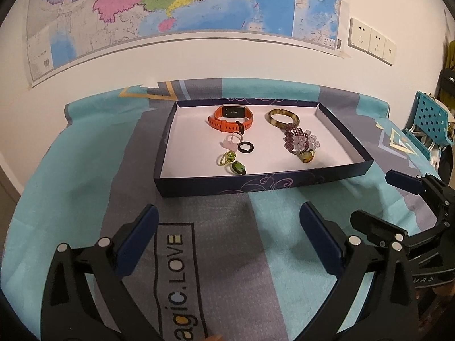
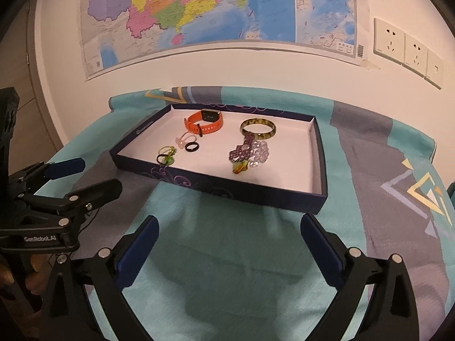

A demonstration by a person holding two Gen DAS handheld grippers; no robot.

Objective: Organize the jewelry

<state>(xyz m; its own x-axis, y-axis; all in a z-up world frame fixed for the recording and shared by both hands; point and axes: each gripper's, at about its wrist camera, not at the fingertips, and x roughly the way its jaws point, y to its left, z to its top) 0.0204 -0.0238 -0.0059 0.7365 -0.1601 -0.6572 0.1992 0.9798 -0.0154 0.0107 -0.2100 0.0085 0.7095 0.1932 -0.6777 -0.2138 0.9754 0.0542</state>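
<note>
A dark blue shallow box [image 1: 256, 184] [image 2: 221, 191] with a white floor lies on the cloth. Inside it are an orange watch [image 1: 231, 118] [image 2: 203, 123], a mottled bangle [image 1: 283, 118] [image 2: 258, 127], a purple and clear beaded bracelet pile [image 1: 300, 141] [image 2: 250, 152], a black ring [image 1: 246, 147] [image 2: 192, 147], a pink ring [image 1: 231, 140] [image 2: 182, 139] and green rings [image 1: 230, 160] [image 2: 166, 155]. My left gripper [image 1: 229, 218] [image 2: 82, 176] stands open in front of the box with nothing between its fingers. Open and empty too, my right gripper [image 2: 229, 228] [image 1: 375, 196] hovers near the box's front right corner.
A teal and grey patterned cloth [image 1: 85, 170] [image 2: 384, 170] covers the table. A wall map [image 1: 170, 5] and sockets [image 2: 406, 51] are on the white wall behind. A blue perforated chair back [image 1: 429, 116] stands at the right. A hand [image 2: 17, 278] grips the left tool.
</note>
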